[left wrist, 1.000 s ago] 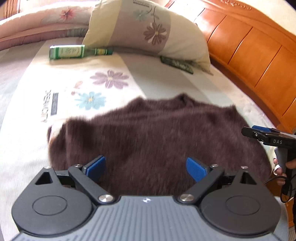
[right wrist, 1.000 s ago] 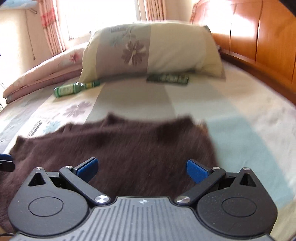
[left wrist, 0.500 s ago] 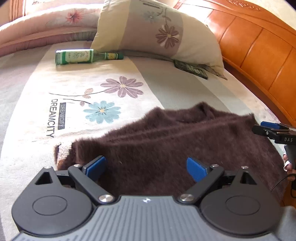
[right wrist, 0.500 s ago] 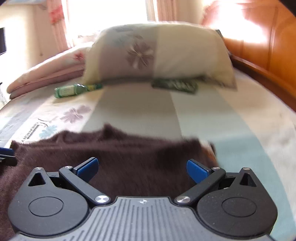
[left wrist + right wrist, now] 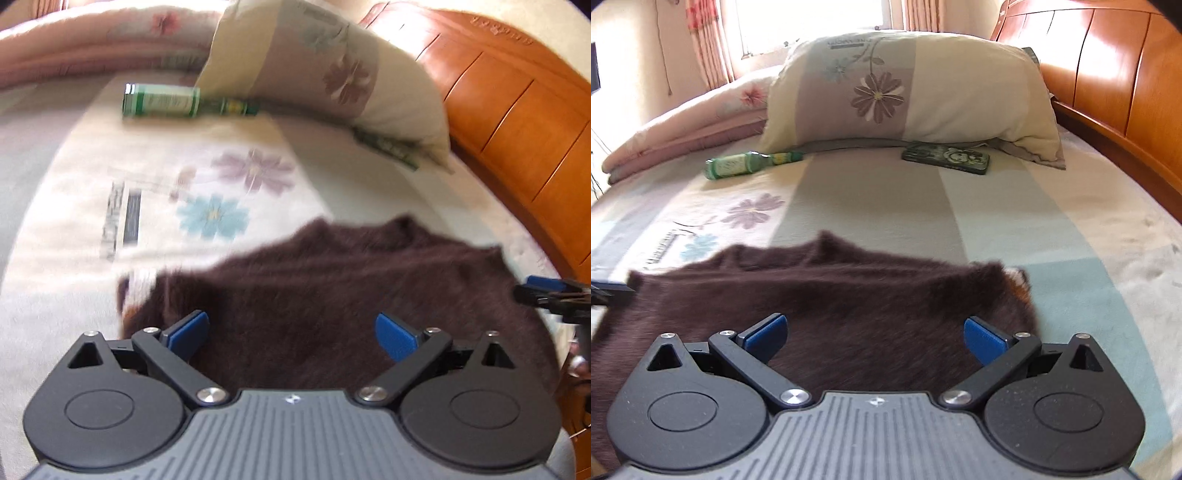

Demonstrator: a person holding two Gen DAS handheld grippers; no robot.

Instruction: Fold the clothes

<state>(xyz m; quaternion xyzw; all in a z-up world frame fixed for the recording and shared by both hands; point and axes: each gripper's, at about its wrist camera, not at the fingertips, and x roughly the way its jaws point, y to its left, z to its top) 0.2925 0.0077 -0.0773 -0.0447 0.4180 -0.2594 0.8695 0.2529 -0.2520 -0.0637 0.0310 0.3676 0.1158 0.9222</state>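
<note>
Below the big flowered pillow point(image 5: 325, 74), in the left wrist view, one fuzzy brown sweater point(image 5: 332, 295) lies spread on the bed point(image 5: 74, 258). It looks soft, floppy and light, so I think it will bend and sag when lifted. It will not break. The fluffy hair may slip a little, so a firm pinch on an edge or corner should work best. The near left corner, where a pale lining peeks out, looks like a good spot to grab. The left gripper point(image 5: 291, 330) hangs just over the near part of the sweater with its blue fingers point(image 5: 188, 328) spread wide, holding nothing. The right gripper's tip point(image 5: 546, 291) pokes in at the sweater's right edge. I count one sweater, one pillow, one green bottle point(image 5: 166, 101) lying on its side just left of the pillow, and one dark flat thing point(image 5: 388, 147) poking out from under the pillow. This view is blurry.

Down from the same pillow point(image 5: 908, 88), in the right wrist view, the sweater point(image 5: 831, 295) lies flat, well apart from the pillow. Its right corner has a reddish bit showing, and that corner seems a good place to pinch. The right gripper point(image 5: 875, 334) is over the near edge, fingers point(image 5: 982, 338) wide apart and empty. I count one sweater, one green bottle point(image 5: 746, 166), one phone in a green patterned case point(image 5: 945, 157) just in front of the pillow, and one folded pink quilt point(image 5: 683, 129) to the pillow's left. A wooden headboard point(image 5: 1108, 74) stands to the pillow's right.
</note>
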